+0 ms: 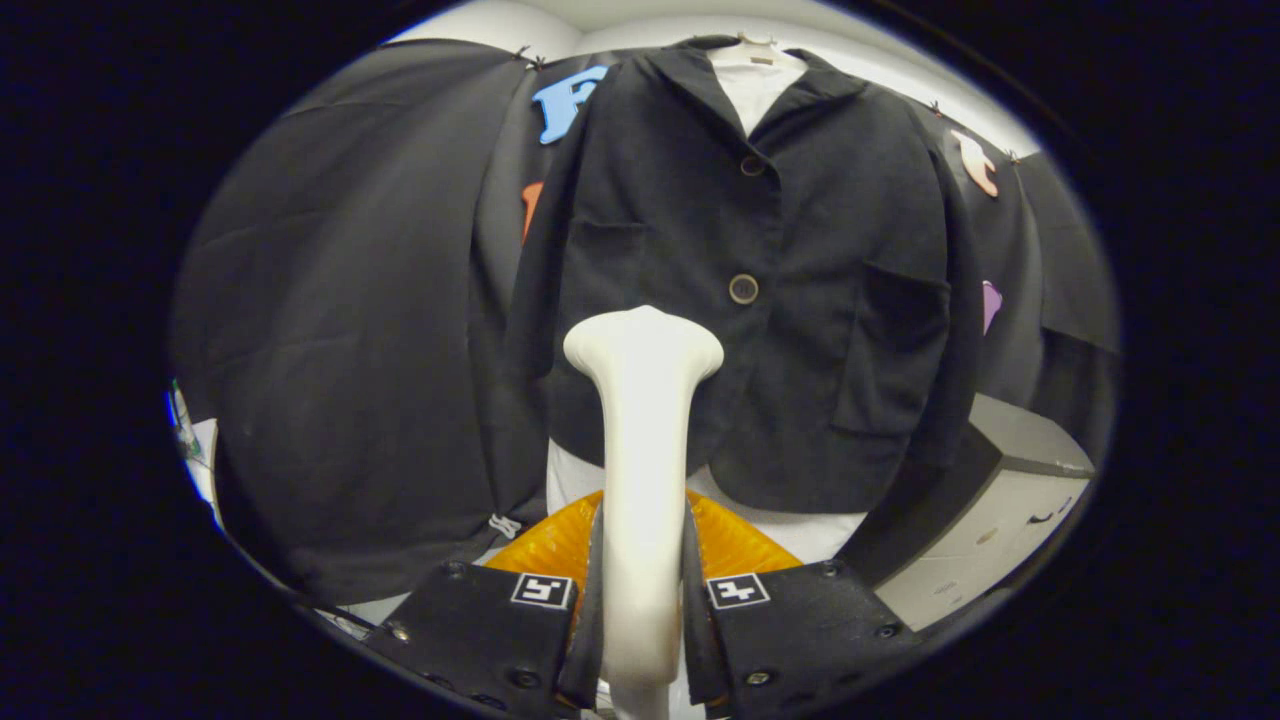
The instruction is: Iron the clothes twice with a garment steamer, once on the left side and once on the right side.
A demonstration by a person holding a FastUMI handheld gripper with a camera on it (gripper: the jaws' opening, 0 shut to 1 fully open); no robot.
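A black jacket [740, 300] with round buttons hangs on a hanger over a white shirt, facing me. The white garment steamer [642, 470] stands upright between my fingers, and my gripper [642, 585] is shut on its handle. Its wide head [643, 345] reaches up in front of the jacket's lower left panel, left of the lower button [743, 288]. I cannot tell whether the head touches the cloth.
An orange ridged object [730, 545] lies just behind the fingers, below the jacket's hem. A white cabinet with drawers [1000, 510] stands to the right. Black cloth [360, 350] hangs to the left of the jacket.
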